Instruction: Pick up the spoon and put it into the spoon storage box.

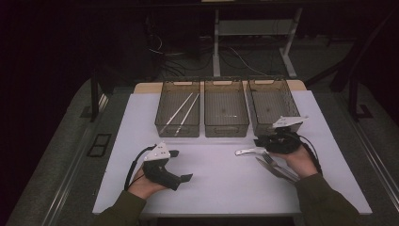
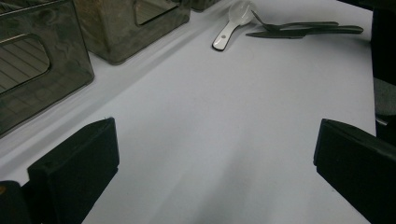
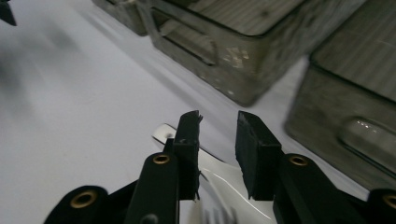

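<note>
Right gripper [image 3: 218, 135] view: jaws slightly parted, gripping nothing; white spoon [image 3: 224, 179] on the counter [image 3: 70, 116] just below them, bins [image 3: 243, 51] beyond. Left gripper [image 2: 215, 154] view: jaws wide open, empty; spoon plus fork [image 2: 299, 24] far ahead. High view adds three bins, chopsticks [image 1: 181, 113] in the leftmost.

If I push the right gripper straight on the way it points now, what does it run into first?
Probably the middle bin. The right gripper has its jaws apart with nothing between them, above the white spoon on the table. Its line runs over bare table to that bin's near wall, though depth is hard to judge.
</note>
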Action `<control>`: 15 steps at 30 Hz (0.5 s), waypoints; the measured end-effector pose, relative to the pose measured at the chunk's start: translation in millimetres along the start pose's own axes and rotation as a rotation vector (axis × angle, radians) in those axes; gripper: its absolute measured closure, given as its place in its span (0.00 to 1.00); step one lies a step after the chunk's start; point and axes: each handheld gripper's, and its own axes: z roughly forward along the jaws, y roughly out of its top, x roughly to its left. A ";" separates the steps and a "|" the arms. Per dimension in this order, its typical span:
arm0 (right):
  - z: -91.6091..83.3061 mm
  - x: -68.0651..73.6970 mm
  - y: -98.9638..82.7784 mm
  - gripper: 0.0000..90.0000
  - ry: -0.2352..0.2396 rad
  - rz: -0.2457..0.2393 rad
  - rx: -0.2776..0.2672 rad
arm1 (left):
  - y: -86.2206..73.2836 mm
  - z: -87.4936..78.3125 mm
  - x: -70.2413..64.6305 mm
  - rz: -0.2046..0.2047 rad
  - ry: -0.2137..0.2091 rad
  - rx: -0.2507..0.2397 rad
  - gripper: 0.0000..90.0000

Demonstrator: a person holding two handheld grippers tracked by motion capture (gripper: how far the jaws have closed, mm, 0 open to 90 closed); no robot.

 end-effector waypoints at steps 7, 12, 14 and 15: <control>-16.8 -26.9 -8.4 0.65 -0.065 0.047 0.013 | -0.1 0.4 0.3 0.005 -0.004 0.002 0.00; -13.3 -38.3 -14.9 0.62 -0.086 0.067 0.053 | 0.0 0.9 0.1 0.005 -0.005 0.002 0.00; -9.7 -40.1 -16.7 0.64 -0.088 0.066 0.073 | -0.1 0.9 -0.1 0.000 -0.004 0.002 0.00; -7.9 -40.8 -17.3 0.65 -0.091 0.071 0.080 | -0.2 1.0 -0.2 -0.001 -0.005 0.001 0.00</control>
